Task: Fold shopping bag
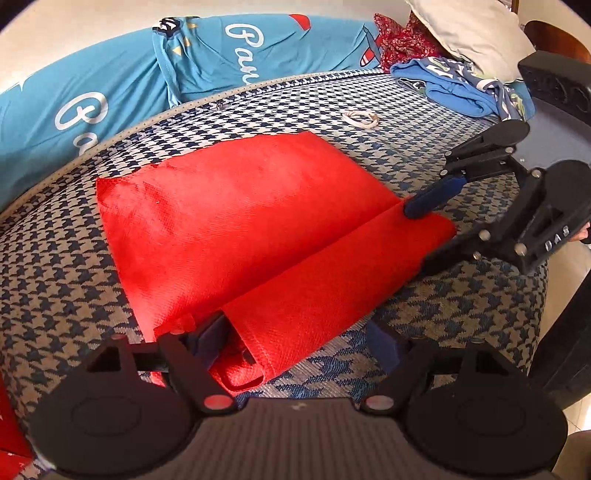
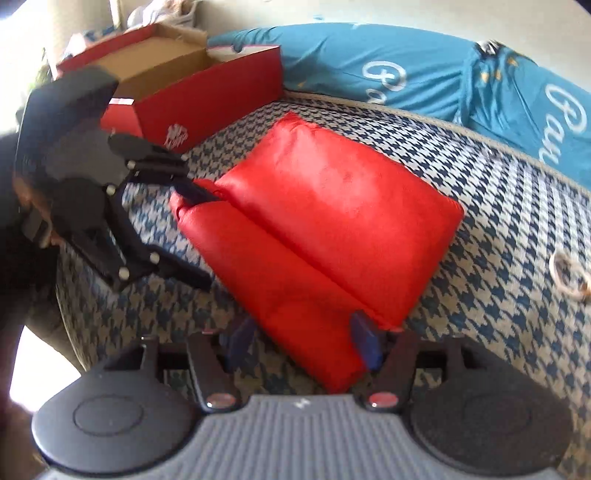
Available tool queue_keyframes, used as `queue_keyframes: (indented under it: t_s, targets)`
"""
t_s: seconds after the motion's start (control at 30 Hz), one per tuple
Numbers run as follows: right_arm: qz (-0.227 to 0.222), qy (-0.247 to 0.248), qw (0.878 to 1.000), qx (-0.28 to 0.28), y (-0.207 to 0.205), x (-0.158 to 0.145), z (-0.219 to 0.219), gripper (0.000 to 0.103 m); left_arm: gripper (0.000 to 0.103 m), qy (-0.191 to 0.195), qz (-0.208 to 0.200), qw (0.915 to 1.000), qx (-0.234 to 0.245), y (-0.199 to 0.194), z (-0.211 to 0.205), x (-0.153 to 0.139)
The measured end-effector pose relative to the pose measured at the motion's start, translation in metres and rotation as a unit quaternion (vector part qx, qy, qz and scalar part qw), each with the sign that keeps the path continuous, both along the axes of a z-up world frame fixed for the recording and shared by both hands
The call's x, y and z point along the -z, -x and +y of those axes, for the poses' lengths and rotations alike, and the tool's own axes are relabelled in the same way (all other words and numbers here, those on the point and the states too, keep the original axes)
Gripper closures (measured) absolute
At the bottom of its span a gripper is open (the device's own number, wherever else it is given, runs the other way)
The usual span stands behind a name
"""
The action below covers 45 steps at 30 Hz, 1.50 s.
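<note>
A red fabric shopping bag [image 1: 240,214] [image 2: 332,206] lies flat on the houndstooth cushion [image 1: 332,99]. One long side is folded over as a flap [image 1: 332,277] [image 2: 266,266]. A handle loop [image 1: 240,373] shows at the bag's end nearest my left gripper. My left gripper [image 1: 297,343] [image 2: 210,242] is open, its fingers astride that end of the flap. My right gripper [image 2: 303,341] [image 1: 417,238] is open at the opposite end. One of its blue pads [image 1: 432,195] rests on the fold crease, and the other finger lies along the bag's outer edge.
An open red shoebox [image 2: 192,96] stands on the cushion beyond the bag's left end. Blue bedding with white lettering [image 1: 110,85] lines the back. A white band [image 1: 360,119] lies behind the bag, and clothes [image 1: 454,88] and a pillow [image 1: 472,33] are piled at the right.
</note>
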State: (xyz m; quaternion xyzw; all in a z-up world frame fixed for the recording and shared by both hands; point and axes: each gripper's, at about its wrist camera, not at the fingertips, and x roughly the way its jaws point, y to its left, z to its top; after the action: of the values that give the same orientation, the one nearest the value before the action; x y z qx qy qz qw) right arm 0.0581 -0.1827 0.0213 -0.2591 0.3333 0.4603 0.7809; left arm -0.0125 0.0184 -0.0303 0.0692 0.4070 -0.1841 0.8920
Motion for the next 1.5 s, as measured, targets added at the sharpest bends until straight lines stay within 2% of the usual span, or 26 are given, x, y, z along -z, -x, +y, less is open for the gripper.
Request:
queue_keyframes:
  t_s: [0.1,0.27,0.4,0.5,0.67,0.8,0.93,1.07,1.27,1.5]
  targets:
    - [-0.022,0.009,1.0,-0.008,0.007,0.002,0.004,0.046,0.024,0.033,0.011,0.9992,-0.02,-0.003,0.008,-0.003]
    - [-0.076,0.033,0.996,-0.015,0.019,0.008,0.01,0.047,0.024,0.061,0.025,0.9972,-0.035,-0.011,0.016,-0.005]
    - [-0.087,0.035,0.996,0.002,0.018,0.01,0.013,0.053,0.024,0.089,0.038,0.9942,-0.047,-0.016,0.024,-0.006]
    - [-0.06,0.02,0.998,0.021,0.01,0.007,0.012,0.054,0.024,0.095,0.039,0.9936,-0.047,-0.017,0.026,-0.006]
    - [0.012,-0.023,0.998,0.063,-0.012,0.001,0.001,0.057,0.023,0.066,0.029,0.9969,-0.029,-0.015,0.021,-0.007]
    - [0.07,-0.059,0.991,0.097,-0.03,-0.004,-0.008,0.058,0.023,0.031,0.02,0.9993,-0.012,-0.012,0.014,-0.007]
    - [0.107,-0.079,0.983,0.123,-0.043,-0.007,-0.013,0.059,0.023,0.024,0.023,0.9994,-0.008,-0.013,0.012,-0.008]
    - [0.123,-0.085,0.978,0.147,-0.051,-0.01,-0.012,0.061,0.023,0.038,0.037,0.9986,-0.01,-0.017,0.015,-0.01]
    - [0.145,-0.093,0.969,0.177,-0.062,-0.01,-0.008,0.062,0.023,0.088,0.071,0.9934,-0.016,-0.022,0.027,-0.015]
    - [0.167,-0.095,0.959,0.208,-0.072,-0.008,-0.001,0.062,0.023,0.096,0.075,0.9922,-0.025,-0.024,0.028,-0.016]
